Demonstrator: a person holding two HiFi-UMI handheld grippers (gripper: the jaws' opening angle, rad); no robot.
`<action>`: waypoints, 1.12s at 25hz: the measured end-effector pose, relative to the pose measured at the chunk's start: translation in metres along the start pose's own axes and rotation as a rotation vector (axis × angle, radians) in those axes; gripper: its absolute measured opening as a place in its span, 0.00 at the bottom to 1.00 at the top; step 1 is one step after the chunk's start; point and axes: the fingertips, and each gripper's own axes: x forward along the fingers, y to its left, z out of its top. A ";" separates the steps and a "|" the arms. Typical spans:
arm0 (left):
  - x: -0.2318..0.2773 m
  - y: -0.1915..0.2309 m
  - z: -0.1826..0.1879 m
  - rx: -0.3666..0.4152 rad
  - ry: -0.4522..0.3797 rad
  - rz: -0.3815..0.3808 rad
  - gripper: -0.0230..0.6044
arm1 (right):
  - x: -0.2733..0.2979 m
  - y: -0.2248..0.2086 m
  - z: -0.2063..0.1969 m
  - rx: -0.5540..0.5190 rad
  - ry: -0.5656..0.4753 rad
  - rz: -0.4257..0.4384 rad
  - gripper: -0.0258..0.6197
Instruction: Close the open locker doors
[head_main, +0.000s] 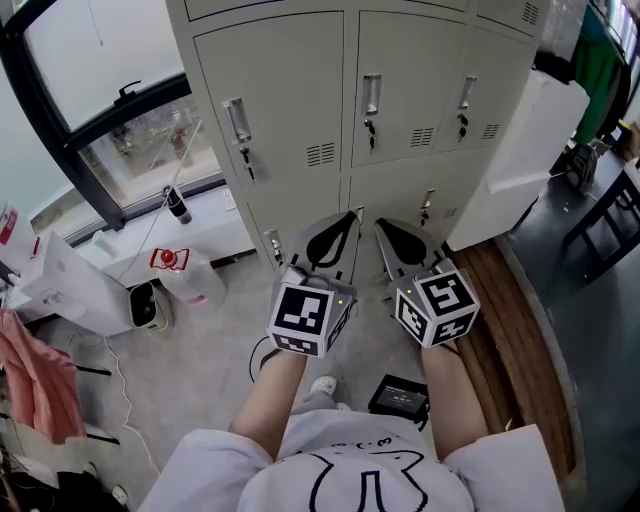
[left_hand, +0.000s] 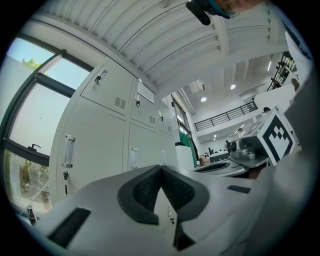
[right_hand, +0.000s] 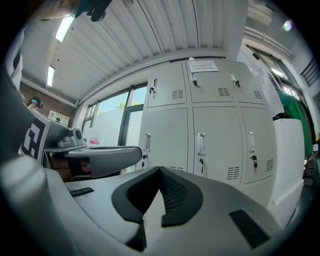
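A bank of grey lockers (head_main: 370, 110) stands straight ahead, three columns wide. Its doors (head_main: 270, 110) with upright handles (head_main: 371, 95) all look flush and closed in the head view. Both grippers are held side by side at about the height of the lower doors, a short way in front of them and pointing at them. My left gripper (head_main: 346, 220) is shut with nothing between its pads (left_hand: 145, 192). My right gripper (head_main: 384, 226) is also shut and empty, its pads (right_hand: 175, 192) touching. The same closed lockers (left_hand: 100, 145) fill the left gripper view, and the lockers (right_hand: 210, 135) also fill the right gripper view.
A window (head_main: 110, 90) with a low sill is at the left, with a white heater-like box (head_main: 145, 305), a bag (head_main: 185, 270) and a pink cloth (head_main: 40, 380) below it. A white panel (head_main: 530, 150) leans right of the lockers. A black device (head_main: 400, 395) lies by my feet.
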 end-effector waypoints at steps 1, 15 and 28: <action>-0.002 0.000 0.005 0.006 -0.009 0.001 0.08 | -0.002 0.002 0.005 0.003 -0.010 0.000 0.06; -0.012 -0.008 0.056 0.047 -0.119 -0.059 0.08 | -0.013 0.024 0.057 -0.103 -0.088 -0.060 0.06; -0.022 -0.017 0.055 0.038 -0.113 -0.113 0.08 | -0.029 0.036 0.068 -0.160 -0.103 -0.113 0.06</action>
